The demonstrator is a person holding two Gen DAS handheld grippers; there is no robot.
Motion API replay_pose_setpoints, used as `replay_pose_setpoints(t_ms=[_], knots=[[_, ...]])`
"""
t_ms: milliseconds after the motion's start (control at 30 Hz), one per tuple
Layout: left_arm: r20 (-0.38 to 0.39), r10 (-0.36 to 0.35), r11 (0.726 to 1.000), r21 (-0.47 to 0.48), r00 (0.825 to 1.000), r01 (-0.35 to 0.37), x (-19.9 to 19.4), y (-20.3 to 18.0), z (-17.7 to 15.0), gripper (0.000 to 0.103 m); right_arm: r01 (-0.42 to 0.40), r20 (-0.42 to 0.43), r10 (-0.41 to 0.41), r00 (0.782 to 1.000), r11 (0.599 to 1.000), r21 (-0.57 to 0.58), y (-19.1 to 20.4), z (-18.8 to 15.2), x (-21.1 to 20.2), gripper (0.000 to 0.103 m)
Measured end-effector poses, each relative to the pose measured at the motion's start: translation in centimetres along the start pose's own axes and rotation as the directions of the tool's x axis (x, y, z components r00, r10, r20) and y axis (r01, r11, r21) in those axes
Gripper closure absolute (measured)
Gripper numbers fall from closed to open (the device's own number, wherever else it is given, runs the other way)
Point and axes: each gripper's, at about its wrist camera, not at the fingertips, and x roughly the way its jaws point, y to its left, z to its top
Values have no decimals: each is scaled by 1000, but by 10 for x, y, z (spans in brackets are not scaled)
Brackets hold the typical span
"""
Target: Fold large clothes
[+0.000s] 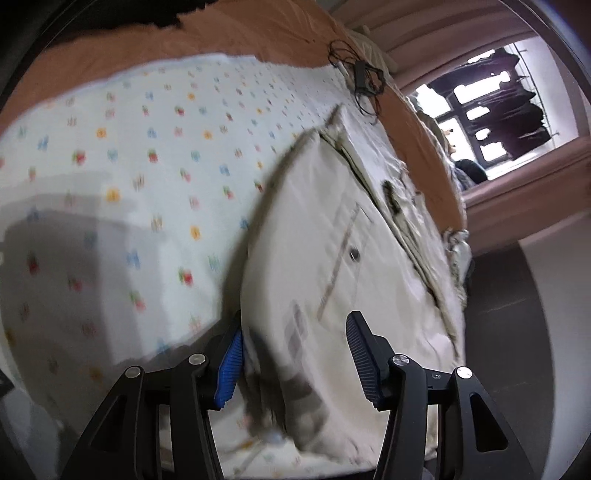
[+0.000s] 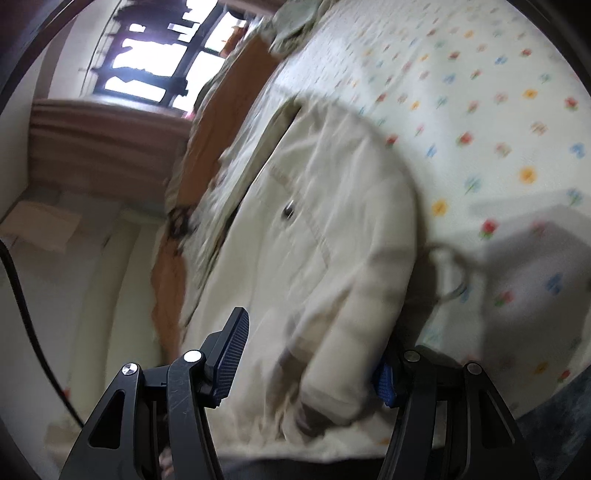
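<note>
A cream padded jacket [image 1: 332, 240] lies folded on a flowered bed sheet [image 1: 147, 166], with a snap button [image 1: 354, 254] on its pocket flap. My left gripper [image 1: 295, 319] straddles the jacket's near end. Its left blue pad sits against the jacket's thick side edge, and the right pad's face is bare above the cloth. In the right wrist view the jacket [image 2: 332, 221] bulges between the jaws of my right gripper [image 2: 314, 332]. The bulge hides most of the right pad, while the left pad stands clear of it. A drawstring loop [image 2: 450, 273] hangs off the jacket's side onto the sheet [image 2: 498, 129].
An orange blanket [image 1: 258, 29] lies under the sheet, with a black charger and cable [image 1: 360, 79] on it at the far end. The bed edge drops to the floor [image 1: 509, 314] beside the jacket. A window [image 2: 155, 55] with clothes hanging outside is beyond.
</note>
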Motion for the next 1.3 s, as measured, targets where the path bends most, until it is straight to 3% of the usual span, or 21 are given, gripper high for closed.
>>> replay_pose_setpoints(t_ms=[100, 167, 367, 400, 467, 567, 600, 733, 1300], knots=[[-28, -41, 999, 13, 999, 42, -3, -5, -13, 48, -59, -47, 60, 997, 998, 11, 1, -7, 4, 42], [-38, -58, 998, 3, 998, 58, -2, -6, -18, 48, -46, -41, 46, 998, 999, -6, 5, -10, 10, 42], [-19, -84, 996, -30, 996, 83, 5, -6, -18, 48, -27, 48, 27, 999, 1000, 13, 4, -13, 14, 42], [-9, -82, 996, -30, 997, 81, 7, -6, -16, 52, -23, 71, 22, 997, 1000, 13, 5, -13, 14, 42], [6, -43, 998, -39, 999, 43, 12, -4, -13, 63, -2, 104, 0, 995, 1000, 14, 5, -12, 15, 49], [25, -25, 998, -59, 999, 26, 13, -3, -12, 76, 38, 138, -45, 989, 998, 51, -2, -10, 15, 73], [24, -4, 998, -58, 1000, 6, 14, -3, -12, 87, 40, 141, -49, 989, 997, 65, -5, -10, 14, 83], [56, -16, 997, -77, 998, 20, 1, 0, -17, 92, 10, 177, -25, 984, 996, 87, -11, -12, 0, 92], [155, -175, 983, -27, 972, 181, -111, -46, -44, 93, -139, 297, 147, 943, 989, -47, 59, -40, -97, 95]])
